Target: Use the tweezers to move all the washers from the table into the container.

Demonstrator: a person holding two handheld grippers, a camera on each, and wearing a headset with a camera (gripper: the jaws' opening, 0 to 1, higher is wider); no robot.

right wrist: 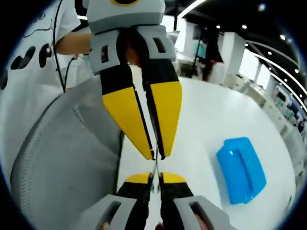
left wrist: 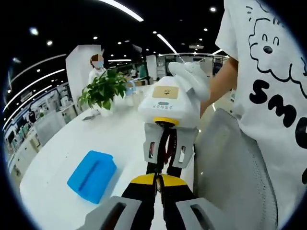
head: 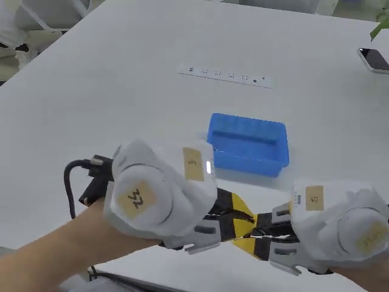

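Left gripper (head: 243, 218) and right gripper (head: 261, 240) meet tip to tip at the near table edge, both jaw pairs pinched almost closed. Right gripper view resolves a thin grey sliver between the tips, likely the tweezers (right wrist: 154, 165); head view is too coarse for it. Which gripper has hold of it: cannot tell. Container (head: 248, 145) sits just beyond them. Washers: cannot tell where. Risk: an early release here and the tweezers fall off the edge. Head view adds the far power strip (head: 225, 75).
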